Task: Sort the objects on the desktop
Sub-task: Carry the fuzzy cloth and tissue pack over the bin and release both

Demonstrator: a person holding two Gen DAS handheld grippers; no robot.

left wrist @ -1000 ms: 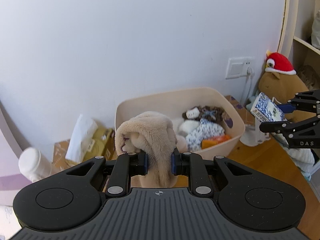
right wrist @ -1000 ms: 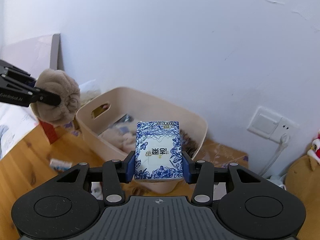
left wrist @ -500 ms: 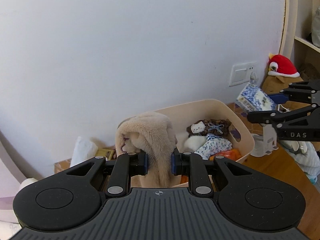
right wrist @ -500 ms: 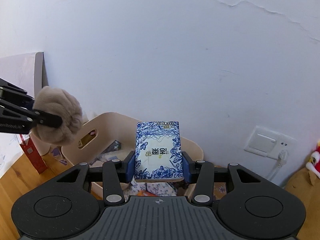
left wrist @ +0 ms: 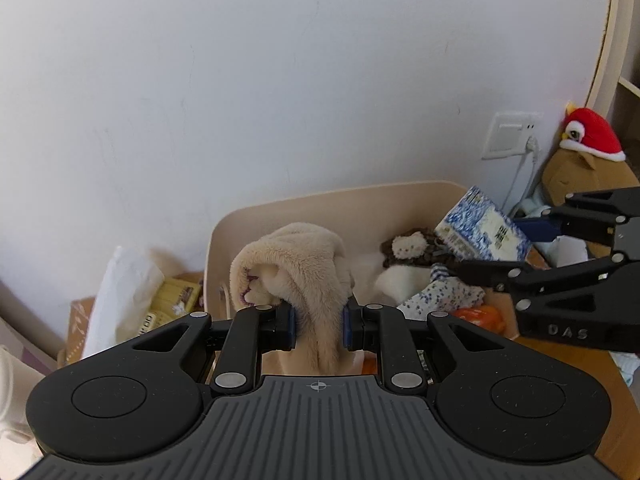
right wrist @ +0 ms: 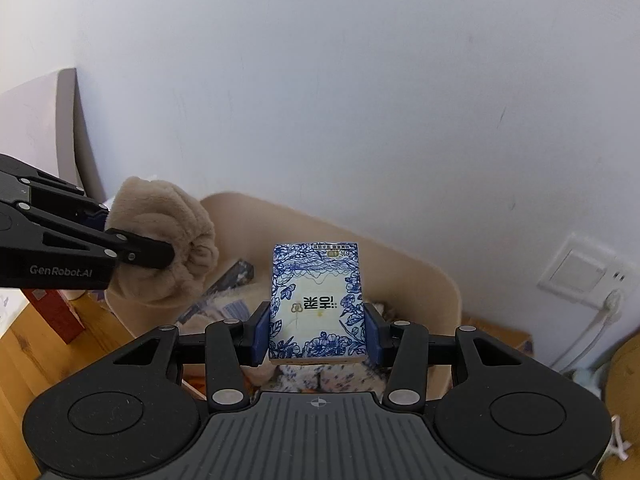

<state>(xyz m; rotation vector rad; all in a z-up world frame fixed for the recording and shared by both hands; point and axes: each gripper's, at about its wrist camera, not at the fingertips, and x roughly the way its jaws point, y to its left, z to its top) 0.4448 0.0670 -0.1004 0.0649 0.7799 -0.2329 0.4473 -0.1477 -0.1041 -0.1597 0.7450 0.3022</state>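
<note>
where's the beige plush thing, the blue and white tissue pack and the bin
beige plush (left wrist: 296, 256), left wrist view, its furry top fold
blue and white tissue pack (right wrist: 316, 304), right wrist view, middle of printed face
bin (left wrist: 340, 196), left wrist view, back rim

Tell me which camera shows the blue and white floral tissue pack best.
The right wrist view: the blue and white floral tissue pack faces the camera, clamped in the right gripper. The left wrist view shows it small, tilted and partly hidden.

A lived-in room at home

A plush toy in a red hat (left wrist: 588, 152) sits by a white wall socket (left wrist: 510, 134), near a beige bin (left wrist: 360, 200) of soft toys on wooden floor (right wrist: 24, 344).
</note>
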